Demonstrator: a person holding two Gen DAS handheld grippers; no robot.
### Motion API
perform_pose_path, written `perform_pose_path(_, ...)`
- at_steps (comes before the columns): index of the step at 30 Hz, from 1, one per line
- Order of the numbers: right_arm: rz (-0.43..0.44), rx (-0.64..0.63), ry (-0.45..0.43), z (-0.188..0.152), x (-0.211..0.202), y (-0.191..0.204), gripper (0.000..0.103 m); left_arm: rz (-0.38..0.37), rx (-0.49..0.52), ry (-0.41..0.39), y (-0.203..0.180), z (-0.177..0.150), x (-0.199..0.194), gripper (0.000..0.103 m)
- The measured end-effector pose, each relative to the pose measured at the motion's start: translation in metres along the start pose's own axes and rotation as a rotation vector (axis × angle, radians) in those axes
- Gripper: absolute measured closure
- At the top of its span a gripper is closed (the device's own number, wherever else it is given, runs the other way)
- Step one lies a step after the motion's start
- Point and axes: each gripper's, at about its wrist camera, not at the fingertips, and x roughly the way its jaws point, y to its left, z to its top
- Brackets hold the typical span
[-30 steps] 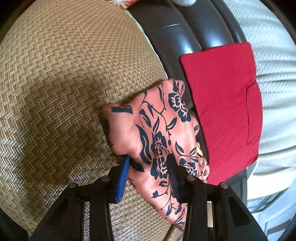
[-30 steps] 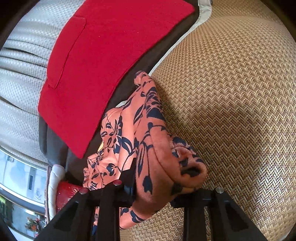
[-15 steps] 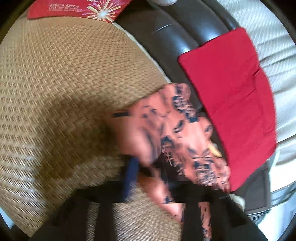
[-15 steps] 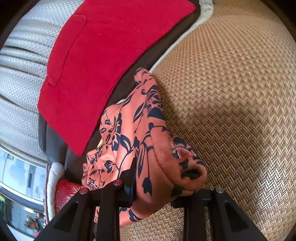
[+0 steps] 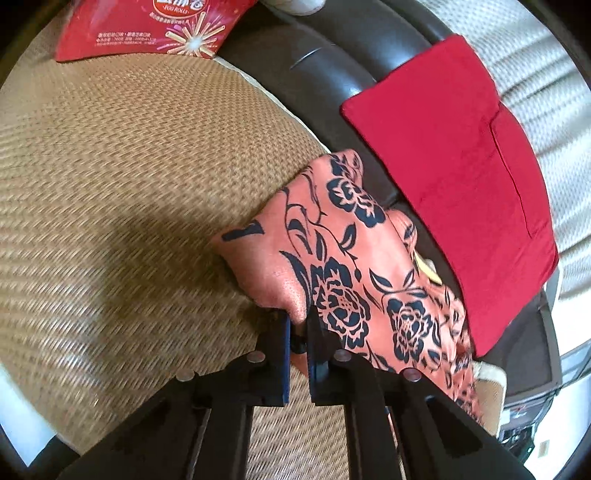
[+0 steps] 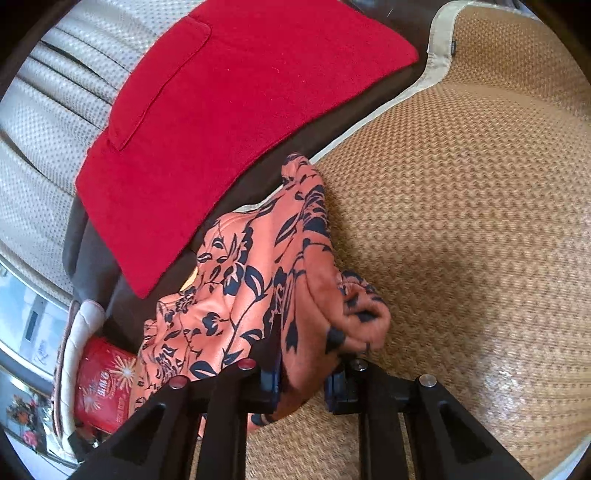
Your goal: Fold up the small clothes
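Note:
An orange garment with a dark floral print [image 5: 343,266] lies bunched at the edge of a woven tan mat [image 5: 129,184]. My left gripper [image 5: 297,325] is shut on one of its corners, jaws nearly together with cloth pinched between them. In the right wrist view my right gripper [image 6: 306,369] is shut on a thick bunched fold of the same garment [image 6: 258,288], which drapes left off the mat [image 6: 461,221].
A folded red cloth with a pocket [image 5: 454,177] [image 6: 221,103] lies on the dark leather sofa edge [image 5: 314,66] beside the mat. A red snack box [image 5: 147,26] lies at the mat's far end and shows in the right wrist view [image 6: 103,387]. Beige quilted upholstery [image 6: 40,122] lies beyond.
My left gripper has closed from a wide grip to a tight pinch on the garment's corner and pulled back, bringing the red box into view. The right gripper keeps its hold, slightly shifted.

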Motion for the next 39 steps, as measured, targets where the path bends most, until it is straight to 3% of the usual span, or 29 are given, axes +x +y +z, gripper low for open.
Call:
perform_pose_path(8, 0.038, -0.021, 0.034, -0.011, -0.022, -0.012, 0.085, 0.017, 0.052, 0.004, 0.012, -0.012, -0.024, 0.096)
perform_pose_path(11, 0.11, 0.083, 0.068, -0.008, -0.024, -0.033, 0.082, -0.037, -0.004, 0.02, 0.028, -0.006, -0.023, 0.093)
perform_pose_path(14, 0.168, 0.223, 0.123, -0.001, -0.018, -0.055, 0.08, -0.039, -0.047, 0.034, 0.034, -0.002, -0.02, 0.087)
perform_pose_path(16, 0.184, 0.239, 0.124, 0.003, -0.016, -0.058, 0.075, -0.036, -0.055, 0.028, 0.033, 0.001, -0.017, 0.082)
perform_pose_path(18, 0.183, 0.249, 0.135, 0.003, -0.011, -0.059, 0.06, -0.035, -0.059, 0.032, 0.027, 0.003, -0.01, 0.069)
perform_pose_path(20, 0.206, 0.269, 0.129, 0.005, -0.007, -0.058, 0.03, -0.051, -0.075, 0.024, 0.023, 0.007, -0.006, 0.063)
perform_pose_path(21, 0.225, 0.277, 0.103, 0.006, -0.008, -0.057, 0.03, -0.055, -0.077, 0.019, 0.022, 0.009, -0.005, 0.063)
perform_pose_path(25, 0.26, 0.278, 0.052, 0.012, 0.001, -0.049, 0.031, -0.043, -0.061, 0.0, 0.014, 0.007, 0.002, 0.063)
perform_pose_path(26, 0.264, 0.293, 0.054, 0.012, 0.009, -0.048, 0.043, -0.024, -0.044, -0.009, 0.011, 0.008, 0.003, 0.069)
perform_pose_path(27, 0.253, 0.292, 0.046, 0.013, 0.014, -0.046, 0.077, 0.002, -0.026, -0.012, 0.007, 0.008, 0.008, 0.084)
perform_pose_path(28, 0.238, 0.276, 0.055, 0.014, 0.021, -0.042, 0.078, 0.045, 0.004, -0.007, 0.004, 0.01, 0.012, 0.088)
perform_pose_path(31, 0.151, 0.243, 0.035, 0.011, 0.021, -0.032, 0.08, 0.046, 0.013, 0.011, 0.001, 0.013, 0.02, 0.093)
perform_pose_path(35, -0.035, -0.063, -0.053, 0.0, -0.012, 0.014, 0.082, 0.07, 0.073, 0.022, -0.008, 0.011, 0.019, 0.095)
perform_pose_path(37, -0.075, -0.139, -0.071, -0.01, -0.026, 0.02, 0.082, 0.069, 0.074, 0.037, -0.001, 0.014, 0.016, 0.095)
perform_pose_path(39, -0.082, -0.134, -0.057, -0.017, -0.04, 0.011, 0.082, 0.07, 0.088, 0.055, 0.006, 0.008, 0.005, 0.095)
